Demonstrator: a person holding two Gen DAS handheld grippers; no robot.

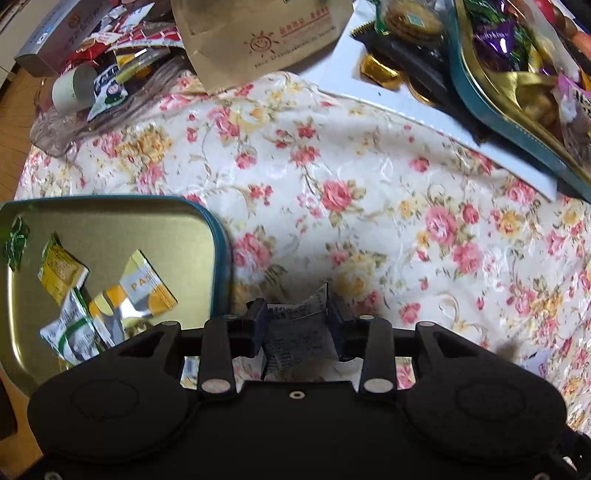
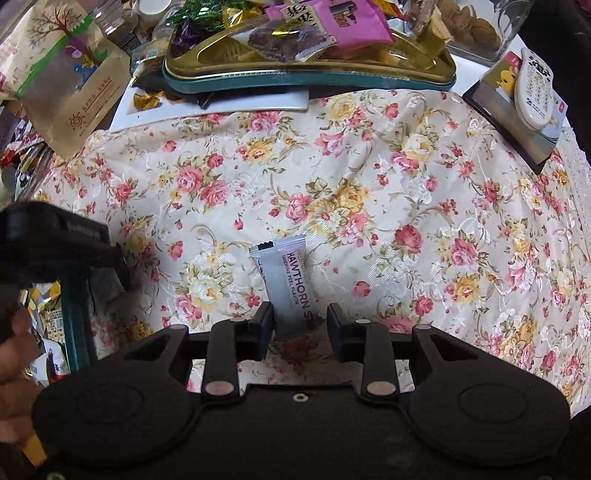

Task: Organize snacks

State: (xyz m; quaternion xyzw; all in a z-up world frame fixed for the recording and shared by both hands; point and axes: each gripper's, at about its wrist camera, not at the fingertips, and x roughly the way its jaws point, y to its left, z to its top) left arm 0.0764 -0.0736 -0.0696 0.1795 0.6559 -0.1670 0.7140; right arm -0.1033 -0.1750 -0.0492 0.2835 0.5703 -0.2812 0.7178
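Pointing down over the floral tablecloth (image 1: 369, 206), my left gripper (image 1: 297, 319) stands open wide. A crumpled grey-white printed wrapper (image 1: 295, 328) fills the gap between its fingers. Just left of it lies a shallow teal-rimmed gold tin (image 1: 110, 221) with several yellow and white snack packets (image 1: 147, 286) in it. My right gripper (image 2: 299, 323) is shut on a grey packet marked HAWTHORN (image 2: 286, 273), gripped at its near end. The rest of that packet sticks out ahead over the cloth. The same teal tin's wall (image 2: 75, 317) shows at the left of the right wrist view.
A second teal tin (image 2: 306, 77) heaped with sweets rests on a white board (image 1: 406, 107) at the far side. A brown paper bag (image 1: 258, 33) and loose packets (image 1: 122, 44) crowd the far left. A white remote (image 2: 535, 85) lies on a box at the right. A hand (image 2: 14, 350) shows at the left edge.
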